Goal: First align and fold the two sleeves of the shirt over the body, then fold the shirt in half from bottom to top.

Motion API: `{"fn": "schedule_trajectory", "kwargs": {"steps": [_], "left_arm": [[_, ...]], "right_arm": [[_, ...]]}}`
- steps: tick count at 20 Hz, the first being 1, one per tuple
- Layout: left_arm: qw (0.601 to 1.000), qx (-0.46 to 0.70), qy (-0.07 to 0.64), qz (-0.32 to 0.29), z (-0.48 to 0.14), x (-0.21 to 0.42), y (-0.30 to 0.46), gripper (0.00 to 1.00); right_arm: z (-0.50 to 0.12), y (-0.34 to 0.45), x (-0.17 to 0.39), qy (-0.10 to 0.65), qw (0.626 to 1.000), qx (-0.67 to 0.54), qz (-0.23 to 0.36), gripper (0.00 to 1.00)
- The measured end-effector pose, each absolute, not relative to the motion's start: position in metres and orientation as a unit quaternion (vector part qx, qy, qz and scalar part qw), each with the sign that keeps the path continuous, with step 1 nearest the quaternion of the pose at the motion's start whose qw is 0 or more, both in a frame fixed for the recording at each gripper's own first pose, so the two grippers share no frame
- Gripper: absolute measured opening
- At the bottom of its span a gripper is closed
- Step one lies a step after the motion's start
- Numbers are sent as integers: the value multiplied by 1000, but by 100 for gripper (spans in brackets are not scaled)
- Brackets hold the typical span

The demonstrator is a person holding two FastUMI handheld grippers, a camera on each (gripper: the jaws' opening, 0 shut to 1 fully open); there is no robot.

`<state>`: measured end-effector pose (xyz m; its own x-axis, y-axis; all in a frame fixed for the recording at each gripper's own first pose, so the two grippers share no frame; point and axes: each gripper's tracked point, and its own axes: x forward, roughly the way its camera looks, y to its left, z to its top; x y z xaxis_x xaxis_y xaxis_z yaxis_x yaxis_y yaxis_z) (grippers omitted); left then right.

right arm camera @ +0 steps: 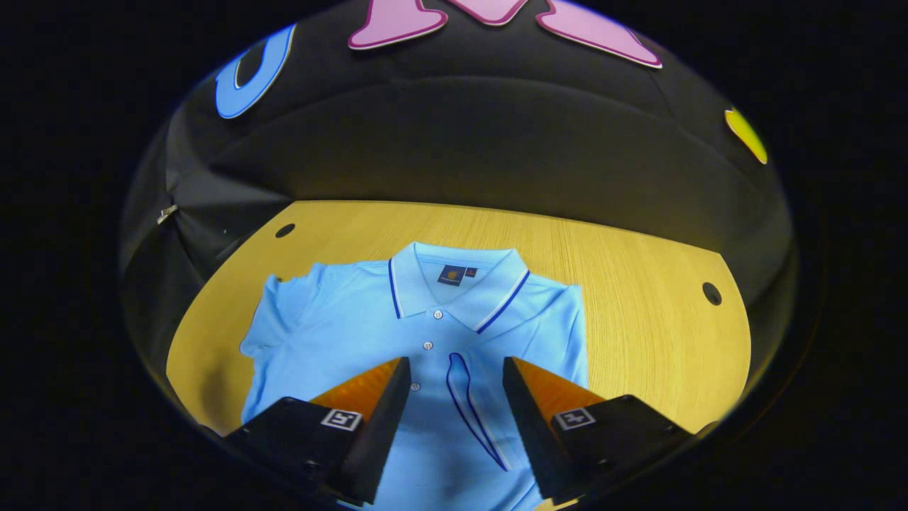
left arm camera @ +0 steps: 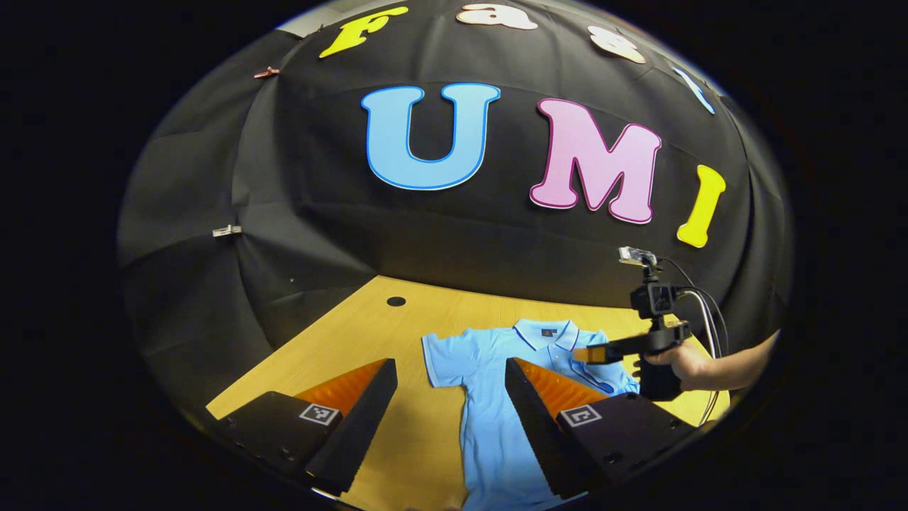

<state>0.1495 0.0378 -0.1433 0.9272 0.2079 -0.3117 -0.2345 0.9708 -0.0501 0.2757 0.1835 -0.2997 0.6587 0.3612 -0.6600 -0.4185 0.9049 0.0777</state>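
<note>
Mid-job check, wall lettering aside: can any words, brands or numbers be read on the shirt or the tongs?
Neck label inside the shirt collar: a logo with tiny print, too small to read.
Small tag beside it: blurred, unreadable.
Square markers on the right tongs and the left tongs: black-and-white patterns, no words.
No other text is readable.

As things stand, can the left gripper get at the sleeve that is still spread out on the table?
Probably yes. The left gripper is open above the shirt, and the flat sleeve lies just ahead with bare table around it. The right gripper hovers over the other side.
</note>
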Motion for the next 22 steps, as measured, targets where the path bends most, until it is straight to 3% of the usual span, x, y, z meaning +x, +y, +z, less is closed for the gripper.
{"fn": "schedule_trajectory", "kwargs": {"steps": [1,3,15,22], "left_arm": [[981,-41,155,112,-146,162,43,98],[981,-37,158,107,-154,187,52,97],[966,-40,236,99,-278,357,113,98],[949,-19,295,106,-344,398,139,96]], "right_arm": [[-296,174,274,351,912,-42,210,94],[-288,155,274,338,917,-54,203,98],[-257,20,219,341,927,-61,145,98],[-245,-19,194,345,929,-39,127,97]]}}
